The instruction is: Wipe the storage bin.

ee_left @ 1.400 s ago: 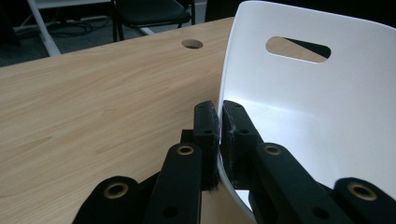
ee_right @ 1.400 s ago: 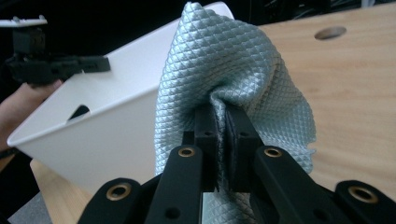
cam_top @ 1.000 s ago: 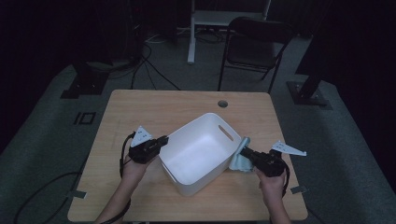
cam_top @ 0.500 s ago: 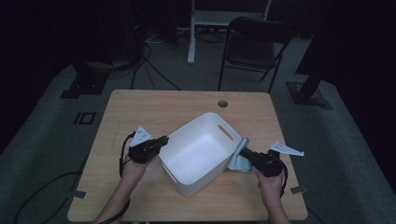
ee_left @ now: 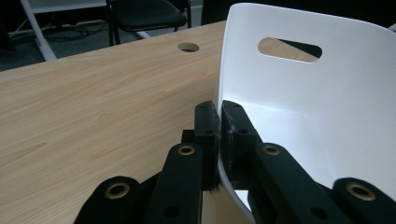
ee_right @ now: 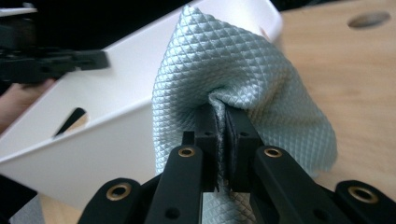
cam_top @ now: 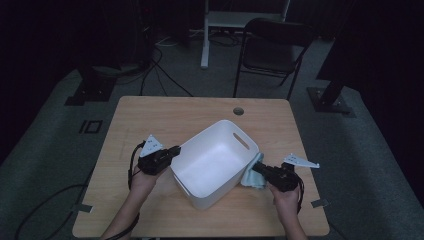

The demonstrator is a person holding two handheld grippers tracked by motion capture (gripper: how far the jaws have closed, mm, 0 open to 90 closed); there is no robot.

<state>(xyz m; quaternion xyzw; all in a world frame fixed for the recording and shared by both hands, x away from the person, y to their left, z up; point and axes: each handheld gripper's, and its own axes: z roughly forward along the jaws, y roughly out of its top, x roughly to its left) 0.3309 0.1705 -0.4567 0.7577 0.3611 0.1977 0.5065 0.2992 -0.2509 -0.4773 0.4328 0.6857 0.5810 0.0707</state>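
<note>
A white plastic bin (cam_top: 215, 162) with handle slots stands tilted on the wooden table (cam_top: 165, 115). My left gripper (cam_top: 175, 151) is shut on the bin's left rim; in the left gripper view the thin white wall (ee_left: 243, 60) runs between the pressed jaws of the left gripper (ee_left: 219, 116). My right gripper (cam_top: 256, 169) is shut on a pale blue quilted cloth (cam_top: 251, 175), which lies against the bin's right outer wall. The right gripper view has the cloth (ee_right: 243, 74) bunched around the right gripper (ee_right: 220, 116), with the bin (ee_right: 116, 107) behind it.
A round cable hole (cam_top: 238, 111) sits near the table's far edge. A black folding chair (cam_top: 272, 50) and a white desk frame (cam_top: 205, 35) stand beyond the table. Cables lie on the dark floor at the left.
The right hand has shifted slightly with the cloth along the bin's right side. The left hand and the bin look unchanged.
</note>
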